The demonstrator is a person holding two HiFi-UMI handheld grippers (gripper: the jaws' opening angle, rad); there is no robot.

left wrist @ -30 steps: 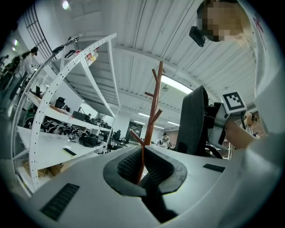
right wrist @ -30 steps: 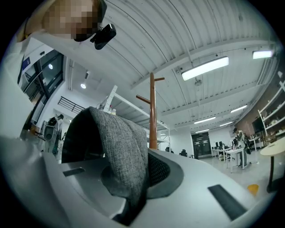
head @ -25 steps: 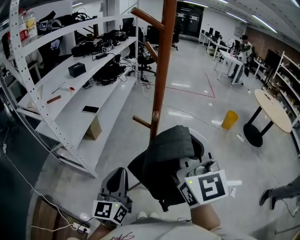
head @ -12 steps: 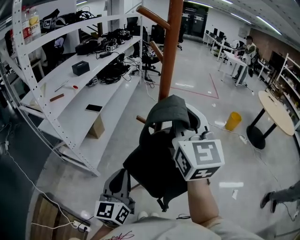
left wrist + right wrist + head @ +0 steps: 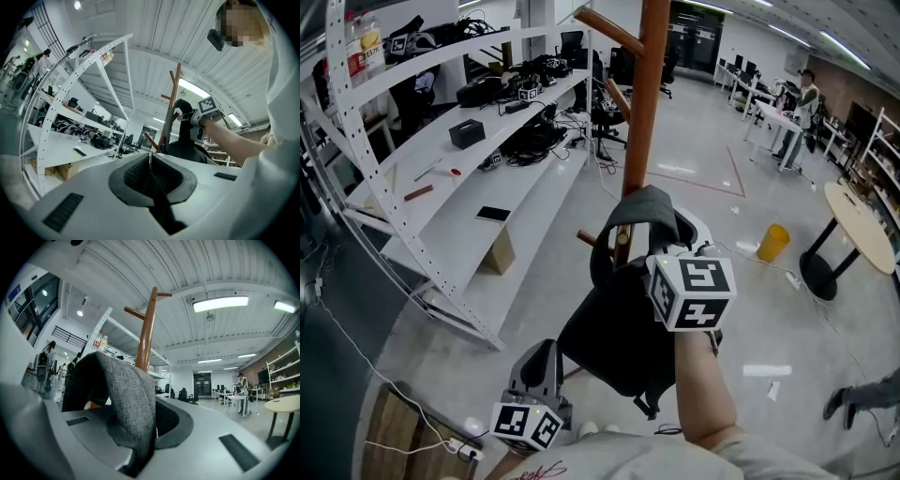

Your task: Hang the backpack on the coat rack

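The brown wooden coat rack (image 5: 652, 94) stands ahead, with pegs high up and a short low peg (image 5: 588, 238). My right gripper (image 5: 673, 246) is shut on the grey top strap (image 5: 643, 210) of the black backpack (image 5: 614, 328) and holds it against the pole at low-peg height. I cannot tell whether the strap is over a peg. In the right gripper view the strap (image 5: 129, 390) fills my right gripper (image 5: 150, 423), with the coat rack (image 5: 147, 329) behind. My left gripper (image 5: 541, 354) hangs low at the left, shut and empty. The left gripper (image 5: 150, 171) view shows the backpack (image 5: 185, 140).
White shelving (image 5: 441, 202) with cables and small devices runs along the left. A round table (image 5: 860, 222) and a yellow bin (image 5: 772, 242) stand on the floor at the right. A person (image 5: 807, 98) stands far back. A shoe (image 5: 836, 401) shows at the right edge.
My right gripper has lifted the backpack up and forward, from low in front of the pole to against the pole. The left gripper has stayed low.
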